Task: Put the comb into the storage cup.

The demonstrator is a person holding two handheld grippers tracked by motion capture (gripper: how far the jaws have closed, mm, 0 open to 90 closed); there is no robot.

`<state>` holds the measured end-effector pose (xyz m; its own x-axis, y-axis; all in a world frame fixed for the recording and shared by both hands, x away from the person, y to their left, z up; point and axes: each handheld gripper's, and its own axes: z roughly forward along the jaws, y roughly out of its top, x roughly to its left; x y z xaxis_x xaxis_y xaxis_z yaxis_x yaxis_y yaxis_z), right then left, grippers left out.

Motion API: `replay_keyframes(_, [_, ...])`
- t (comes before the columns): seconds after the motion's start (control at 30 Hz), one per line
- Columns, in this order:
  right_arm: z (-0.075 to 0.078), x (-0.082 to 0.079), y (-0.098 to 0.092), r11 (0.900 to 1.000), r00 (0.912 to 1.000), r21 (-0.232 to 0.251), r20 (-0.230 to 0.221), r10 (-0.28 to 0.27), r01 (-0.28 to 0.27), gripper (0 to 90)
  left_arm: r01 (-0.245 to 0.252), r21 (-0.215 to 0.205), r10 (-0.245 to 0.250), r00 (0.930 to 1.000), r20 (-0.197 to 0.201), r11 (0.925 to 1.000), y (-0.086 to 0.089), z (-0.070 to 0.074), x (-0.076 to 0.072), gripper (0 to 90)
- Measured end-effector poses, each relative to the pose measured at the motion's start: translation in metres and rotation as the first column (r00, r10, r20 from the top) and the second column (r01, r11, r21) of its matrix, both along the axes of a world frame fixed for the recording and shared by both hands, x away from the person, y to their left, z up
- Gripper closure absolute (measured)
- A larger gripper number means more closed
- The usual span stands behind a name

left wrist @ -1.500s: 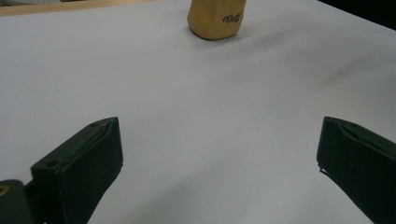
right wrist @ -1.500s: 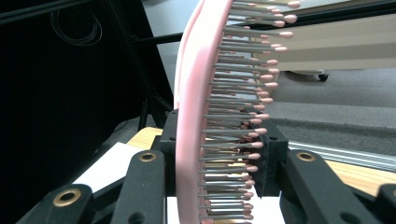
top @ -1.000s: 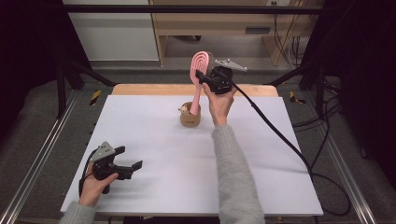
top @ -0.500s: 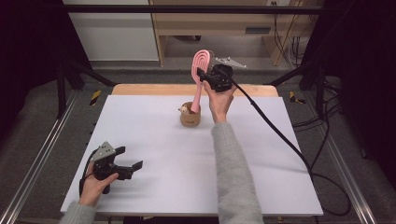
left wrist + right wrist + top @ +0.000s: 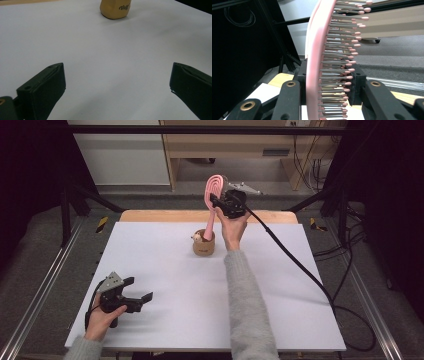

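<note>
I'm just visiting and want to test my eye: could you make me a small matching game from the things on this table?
Things:
1. pink hairbrush
2. tan cup
3. left gripper
4. right gripper

States:
a. open, holding nothing, low over the white table
b. stands on the table, brush handle inside
c. shut on the brush
d. upright, bristle head raised above the cup

Pairs: 1-d, 2-b, 3-a, 4-c
</note>
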<state>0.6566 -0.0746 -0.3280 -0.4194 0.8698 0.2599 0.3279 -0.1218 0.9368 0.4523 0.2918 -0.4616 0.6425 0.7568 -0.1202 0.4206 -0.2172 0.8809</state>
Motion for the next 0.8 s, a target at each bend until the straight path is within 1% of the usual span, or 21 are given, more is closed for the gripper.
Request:
replay_keyframes(0.3, [-0.01, 0.005, 0.005, 1.0, 0.9999, -0.012, -0.011, -0.005, 0.005, 63.7, 0.0, 0.003, 0.0, 1.0, 0.0, 1.0, 0.0, 0.0, 0.0, 0.5])
replay_keyframes(0.43, [-0.015, 0.006, 0.008, 1.0, 0.9997, -0.019, -0.023, -0.005, 0.004, 63.7, 0.001, 0.001, -0.001, 1.0, 0.001, 1.0, 0.0, 0.0, 0.0, 0.5])
replay_keyframes(0.6, [-0.018, 0.005, 0.011, 1.0, 0.9997, -0.025, -0.023, -0.008, 0.007, 63.7, 0.001, 0.0, -0.001, 1.0, 0.0, 1.0, 0.0, 0.0, 0.0, 0.5])
replay_keyframes(0.8, [-0.023, 0.005, 0.013, 0.999, 0.9994, -0.037, -0.033, -0.01, 0.009, 63.7, 0.0, -0.001, 0.0, 1.0, 0.0, 1.0, 0.0, 0.0, 0.0, 0.5])
